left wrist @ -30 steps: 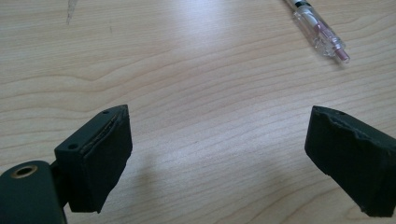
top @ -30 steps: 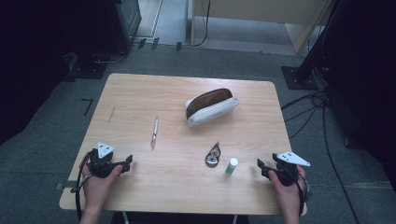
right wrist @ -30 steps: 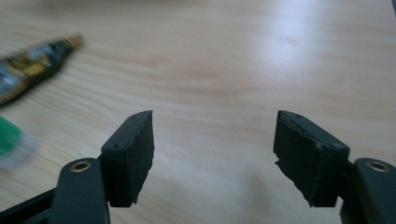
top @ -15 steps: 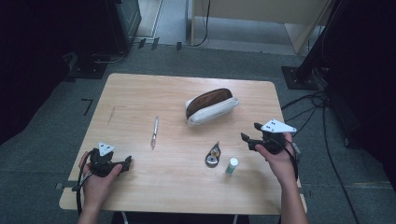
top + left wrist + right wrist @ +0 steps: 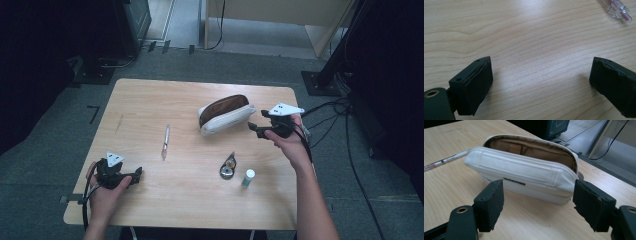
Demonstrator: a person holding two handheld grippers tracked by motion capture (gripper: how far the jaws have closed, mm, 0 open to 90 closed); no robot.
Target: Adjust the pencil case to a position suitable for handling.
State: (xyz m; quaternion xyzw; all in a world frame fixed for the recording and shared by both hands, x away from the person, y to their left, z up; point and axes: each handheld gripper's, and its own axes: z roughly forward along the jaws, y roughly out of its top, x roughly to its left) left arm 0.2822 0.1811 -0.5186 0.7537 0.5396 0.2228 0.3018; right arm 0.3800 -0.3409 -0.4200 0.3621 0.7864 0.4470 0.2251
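Observation:
An open white pouch (image 5: pixel 225 114) with a brown lining lies at the table's far middle, its mouth facing up. My right gripper (image 5: pixel 253 128) hovers just right of it, pointing at its end. In the right gripper view the pouch (image 5: pixel 524 172) lies just beyond the open right gripper (image 5: pixel 537 197). Its jaws have just been opening further, with nothing between them. My left gripper (image 5: pixel 136 174) rests low at the front left. Its open jaws (image 5: pixel 541 72) stand over bare wood, with a clear pen (image 5: pixel 615 8) beyond them.
On the wooden table (image 5: pixel 150 100) the pen (image 5: pixel 165 141) lies left of centre. A small round metal gadget (image 5: pixel 228 167) and a little white-capped bottle (image 5: pixel 247 177) sit front right. Cables and dark stands crowd the floor at the right.
My right hand has risen from the front right edge and travelled away from me and left, ending beside the pouch. The left hand has stayed put.

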